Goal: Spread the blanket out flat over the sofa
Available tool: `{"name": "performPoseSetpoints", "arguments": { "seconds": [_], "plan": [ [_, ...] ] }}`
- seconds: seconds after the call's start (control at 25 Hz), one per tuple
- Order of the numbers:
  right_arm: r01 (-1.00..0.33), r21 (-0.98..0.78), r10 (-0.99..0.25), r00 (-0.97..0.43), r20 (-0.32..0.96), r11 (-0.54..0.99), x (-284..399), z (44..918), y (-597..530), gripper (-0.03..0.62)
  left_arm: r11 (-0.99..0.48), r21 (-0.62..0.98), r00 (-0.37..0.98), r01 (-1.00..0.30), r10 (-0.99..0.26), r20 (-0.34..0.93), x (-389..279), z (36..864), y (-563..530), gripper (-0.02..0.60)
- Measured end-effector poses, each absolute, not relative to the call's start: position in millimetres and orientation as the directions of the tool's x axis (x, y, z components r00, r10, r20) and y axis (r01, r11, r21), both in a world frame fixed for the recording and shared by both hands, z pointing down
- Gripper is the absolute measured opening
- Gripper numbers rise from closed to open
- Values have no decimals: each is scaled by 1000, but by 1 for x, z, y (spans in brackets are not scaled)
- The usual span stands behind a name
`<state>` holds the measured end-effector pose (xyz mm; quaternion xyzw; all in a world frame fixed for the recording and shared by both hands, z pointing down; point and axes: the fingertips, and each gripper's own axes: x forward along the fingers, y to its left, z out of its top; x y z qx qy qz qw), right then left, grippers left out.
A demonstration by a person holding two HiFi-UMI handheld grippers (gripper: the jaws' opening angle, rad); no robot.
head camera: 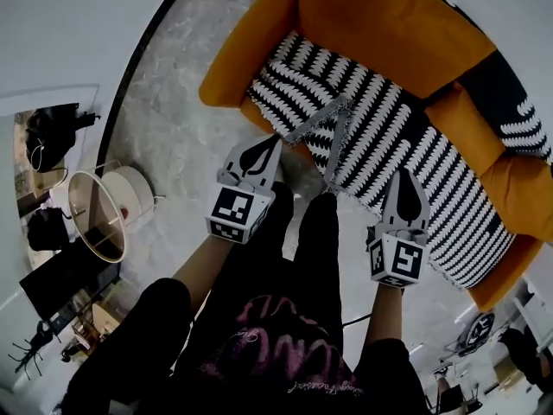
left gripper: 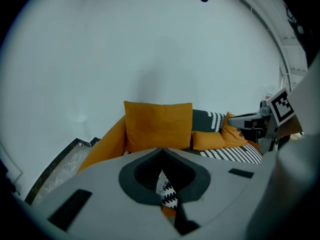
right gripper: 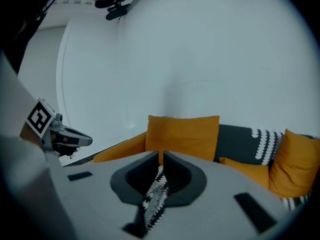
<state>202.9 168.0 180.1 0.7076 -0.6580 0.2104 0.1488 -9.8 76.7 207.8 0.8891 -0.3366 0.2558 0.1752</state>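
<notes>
Okay, my left gripper (left gripper: 165, 184) has its jaws closed on a fold of the striped blanket (head camera: 389, 137), and my right gripper (right gripper: 160, 176) is pinched tight on another bit of it. The blanket lies across the seat of the orange sofa (head camera: 380, 24). In the head view the gripper bodies hide both grip points, and the frame cuts off the sofa's far right end.
</notes>
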Motion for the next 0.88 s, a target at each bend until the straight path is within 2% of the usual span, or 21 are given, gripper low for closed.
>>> {"name": "performPoseSetpoints", "arguments": {
  "seconds": [0.88],
  "plan": [
    [-995,-91,-830,-18,557,-39,208,272,155,23,-628,194,595,-754,-529,605,-2,298,80,11]
  ]
}}
